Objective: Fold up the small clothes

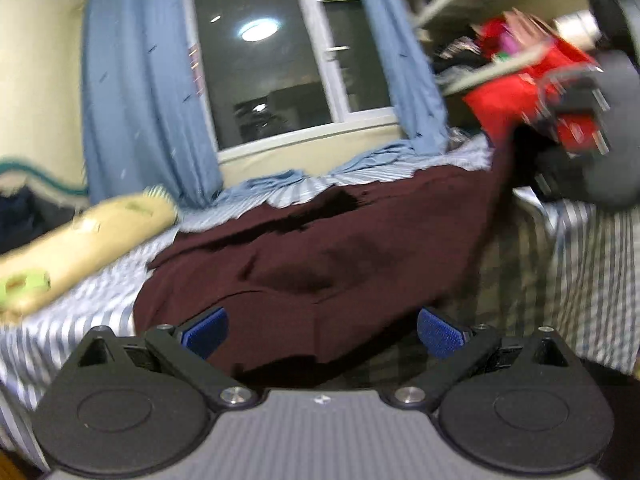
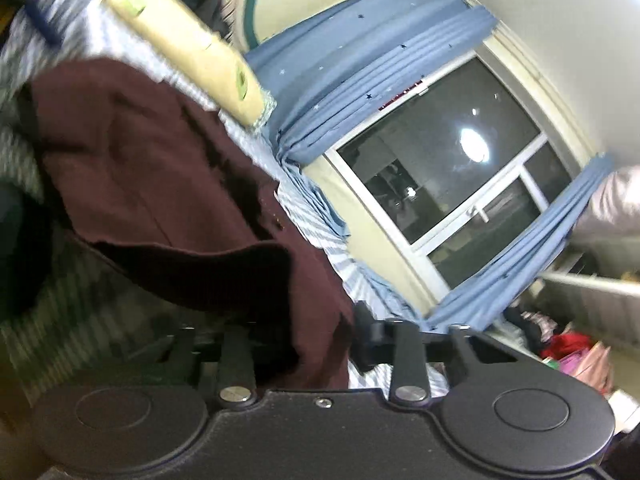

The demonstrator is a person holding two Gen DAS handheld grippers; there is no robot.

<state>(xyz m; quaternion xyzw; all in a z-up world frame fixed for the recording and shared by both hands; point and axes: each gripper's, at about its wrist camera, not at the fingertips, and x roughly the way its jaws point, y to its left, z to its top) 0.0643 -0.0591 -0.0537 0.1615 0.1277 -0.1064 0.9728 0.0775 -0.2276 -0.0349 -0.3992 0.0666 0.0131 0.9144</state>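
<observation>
Evidently a fold is under way: the dark maroon knitted garment (image 1: 328,256) lies across the striped blue-and-white bed sheet (image 1: 72,320) at frame centre, one corner rising to the upper right, where the right gripper (image 2: 320,344) is clenched on its fabric. Below, the left gripper (image 1: 322,334) gapes unladen. Next, carry that corner across.

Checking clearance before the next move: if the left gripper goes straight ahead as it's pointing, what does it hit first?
Most likely the maroon garment, spread on the striped bedsheet directly ahead of the left gripper, whose jaws stand open. Depth is unclear through the fisheye blur.
</observation>
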